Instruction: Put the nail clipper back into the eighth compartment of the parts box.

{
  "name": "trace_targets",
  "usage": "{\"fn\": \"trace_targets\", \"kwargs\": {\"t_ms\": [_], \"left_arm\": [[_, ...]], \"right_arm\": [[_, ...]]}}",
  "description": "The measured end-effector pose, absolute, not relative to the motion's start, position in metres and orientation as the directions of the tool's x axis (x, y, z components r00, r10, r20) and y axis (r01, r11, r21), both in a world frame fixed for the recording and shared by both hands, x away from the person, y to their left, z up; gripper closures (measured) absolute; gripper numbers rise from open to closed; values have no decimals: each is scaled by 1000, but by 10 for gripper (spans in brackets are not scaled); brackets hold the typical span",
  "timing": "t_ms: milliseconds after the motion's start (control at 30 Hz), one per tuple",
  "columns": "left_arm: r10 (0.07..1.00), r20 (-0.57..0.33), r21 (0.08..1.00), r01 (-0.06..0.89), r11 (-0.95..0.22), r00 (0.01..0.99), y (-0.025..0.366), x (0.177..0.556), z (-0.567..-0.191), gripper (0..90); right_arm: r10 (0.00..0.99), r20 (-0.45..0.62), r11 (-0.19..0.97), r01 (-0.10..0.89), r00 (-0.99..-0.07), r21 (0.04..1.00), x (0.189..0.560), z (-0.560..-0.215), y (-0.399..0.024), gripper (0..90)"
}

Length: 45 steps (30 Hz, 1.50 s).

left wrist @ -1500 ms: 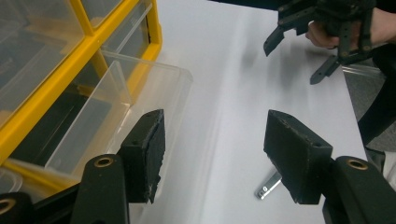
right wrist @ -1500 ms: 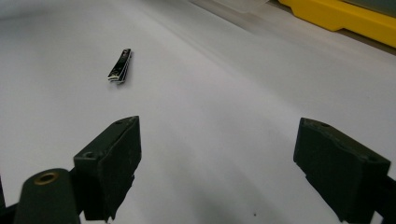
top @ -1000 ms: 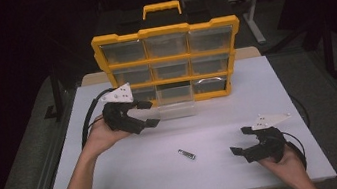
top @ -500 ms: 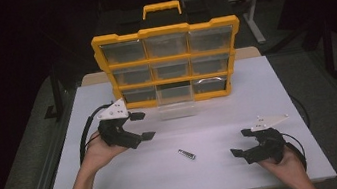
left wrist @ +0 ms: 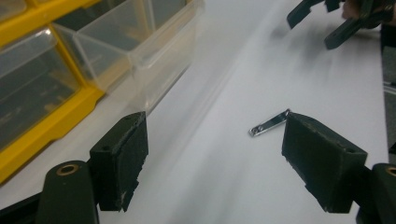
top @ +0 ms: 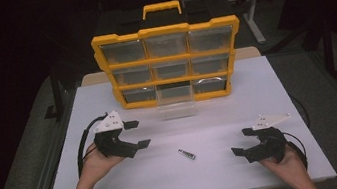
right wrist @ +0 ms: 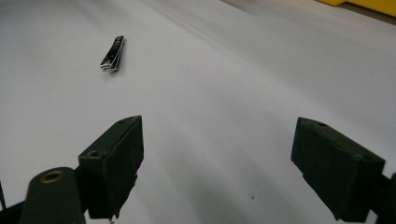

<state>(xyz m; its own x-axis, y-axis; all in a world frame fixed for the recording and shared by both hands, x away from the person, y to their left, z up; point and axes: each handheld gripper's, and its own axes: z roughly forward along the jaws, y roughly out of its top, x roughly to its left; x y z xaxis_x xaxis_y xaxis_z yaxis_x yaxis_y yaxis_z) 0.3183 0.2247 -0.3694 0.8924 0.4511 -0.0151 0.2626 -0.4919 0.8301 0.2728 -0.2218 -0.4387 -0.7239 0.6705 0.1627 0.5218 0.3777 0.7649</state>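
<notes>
A small metal nail clipper lies flat on the white table, between the two grippers. My left gripper hovers low at the left, pointing right toward the clipper. It is open; its jaws have just been opening and nothing is between them. In the left gripper view the clipper lies just beyond the right jaw of the left gripper. My right gripper rests open at the near right, pointing left. In its own view the right gripper is empty and the clipper lies far ahead at the left.
A yellow organizer with clear drawers stands upright at the back of the table. Its bottom middle drawer is pulled out onto the table; the drawer sits close ahead of the left gripper. Cables trail behind both hands.
My left gripper has dropped and drawn back from the pulled-out drawer toward the near left, its jaws a little wider. The right gripper and the nail clipper have not moved.
</notes>
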Motion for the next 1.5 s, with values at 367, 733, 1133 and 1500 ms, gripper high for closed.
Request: {"fn": "trace_targets", "kwargs": {"t_ms": [367,733,1133,1500], "left_arm": [[496,-35,825,306,-476,868,235,311,-386,226],[516,-31,826,313,-469,856,239,307,-390,192],[519,-42,830,319,-458,854,239,308,-392,183],[511,-21,831,299,-469,860,239,305,-392,183]], "right_arm": [[654,185,396,541,-733,742,273,-427,-211,169],[578,160,483,493,-800,723,284,-387,-170,224],[530,143,558,471,-836,683,306,-374,-123,312],[489,123,665,460,-863,588,306,-412,-80,430]]}}
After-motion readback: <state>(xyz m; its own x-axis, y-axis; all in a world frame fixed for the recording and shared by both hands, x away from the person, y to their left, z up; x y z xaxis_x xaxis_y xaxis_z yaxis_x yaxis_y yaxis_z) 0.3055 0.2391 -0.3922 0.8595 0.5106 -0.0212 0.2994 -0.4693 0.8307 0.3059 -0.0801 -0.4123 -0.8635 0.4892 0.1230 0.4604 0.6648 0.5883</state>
